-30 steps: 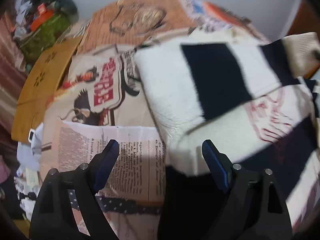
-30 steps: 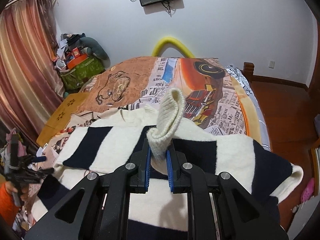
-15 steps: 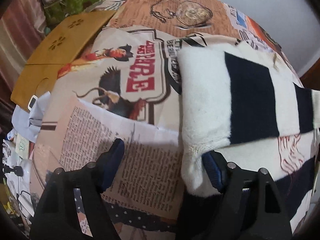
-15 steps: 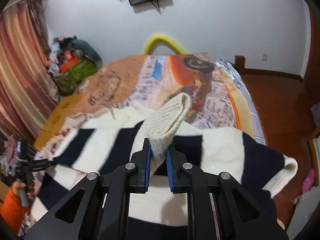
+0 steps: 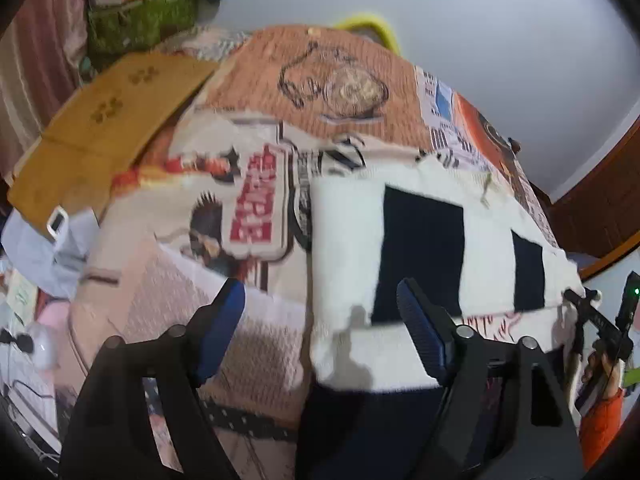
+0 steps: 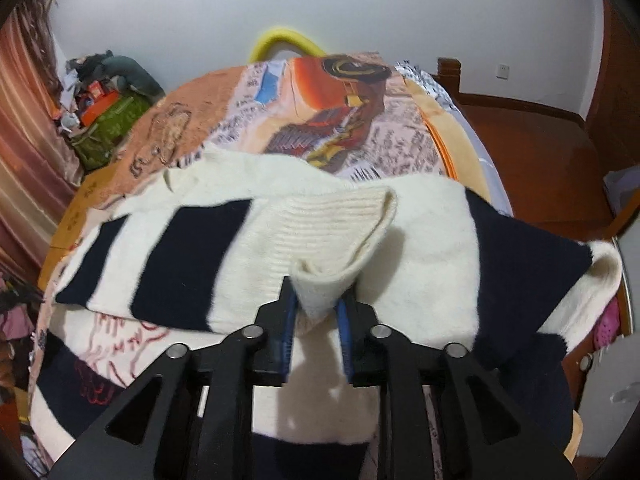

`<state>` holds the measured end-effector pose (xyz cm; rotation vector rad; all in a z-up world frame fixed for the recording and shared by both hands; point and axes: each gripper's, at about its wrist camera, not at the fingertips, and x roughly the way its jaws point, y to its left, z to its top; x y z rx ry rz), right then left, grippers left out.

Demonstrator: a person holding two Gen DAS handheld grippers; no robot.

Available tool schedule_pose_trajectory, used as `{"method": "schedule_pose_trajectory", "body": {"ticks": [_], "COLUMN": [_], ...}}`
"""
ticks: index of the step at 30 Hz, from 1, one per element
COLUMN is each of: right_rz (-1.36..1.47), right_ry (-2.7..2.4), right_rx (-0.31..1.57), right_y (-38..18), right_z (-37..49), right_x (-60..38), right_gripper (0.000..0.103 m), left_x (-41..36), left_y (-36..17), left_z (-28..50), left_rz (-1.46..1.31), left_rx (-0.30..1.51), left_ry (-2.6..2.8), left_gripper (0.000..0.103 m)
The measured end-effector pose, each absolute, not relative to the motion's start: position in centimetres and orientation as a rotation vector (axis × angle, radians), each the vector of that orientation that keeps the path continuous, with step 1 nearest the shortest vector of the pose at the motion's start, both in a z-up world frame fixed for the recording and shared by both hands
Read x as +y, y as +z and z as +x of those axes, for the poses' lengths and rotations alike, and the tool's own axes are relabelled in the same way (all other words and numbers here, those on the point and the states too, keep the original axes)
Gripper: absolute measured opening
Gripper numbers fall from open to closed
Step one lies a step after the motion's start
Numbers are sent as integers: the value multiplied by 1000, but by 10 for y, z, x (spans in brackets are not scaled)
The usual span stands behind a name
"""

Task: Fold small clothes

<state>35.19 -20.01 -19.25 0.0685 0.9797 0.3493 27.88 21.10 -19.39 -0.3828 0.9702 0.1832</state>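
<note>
A cream sweater with wide navy stripes (image 6: 424, 248) lies spread on the bed; it also shows in the left wrist view (image 5: 348, 240). My right gripper (image 6: 316, 312) is shut on the sweater's ribbed cream cuff (image 6: 340, 224), holding the sleeve over the sweater's body. My left gripper (image 5: 320, 320) is open and empty, hovering just above the sweater's left edge, with its right finger over the fabric and its left finger over the bedspread.
The bed carries a printed newspaper-pattern bedspread (image 5: 248, 196) with a yellow headboard hoop (image 6: 280, 40) at the far end. An orange mat (image 5: 104, 120) and piled clutter (image 6: 108, 108) lie left of the bed. Wooden floor (image 6: 532, 152) is on the right.
My right gripper has lowered the cuff and carried the sleeve across the sweater's body. My left gripper has drawn back and tilted up from the sweater's edge, still open.
</note>
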Motion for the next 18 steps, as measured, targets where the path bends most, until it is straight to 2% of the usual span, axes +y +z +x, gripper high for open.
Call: {"method": "schedule_pose_trajectory", "body": {"ticks": [1, 2, 4, 11, 14, 18], "right_rz": [61, 60, 62, 67, 64, 54], "right_ry": [342, 335, 329, 312, 306, 293], "right_rx": [987, 989, 978, 959, 950, 931], "right_y": [-195, -197, -197, -198, -196, -191], "right_z": [351, 351, 348, 347, 342, 334], "right_x": [-201, -201, -203, -209, -214, -221], "right_gripper": [29, 39, 47, 47, 47, 47], "left_x": [210, 209, 208, 205, 215, 222], "left_y": [-195, -197, -207, -261, -270, -272], "left_z": [285, 290, 301, 327, 326, 323], "left_rz": [-352, -340, -331, -234, -258, -241], "left_rx": [975, 985, 1012, 1112, 1105, 1095], "left_ry": [202, 213, 213, 278, 282, 275], "left_gripper": [81, 81, 81, 82, 95, 98]}}
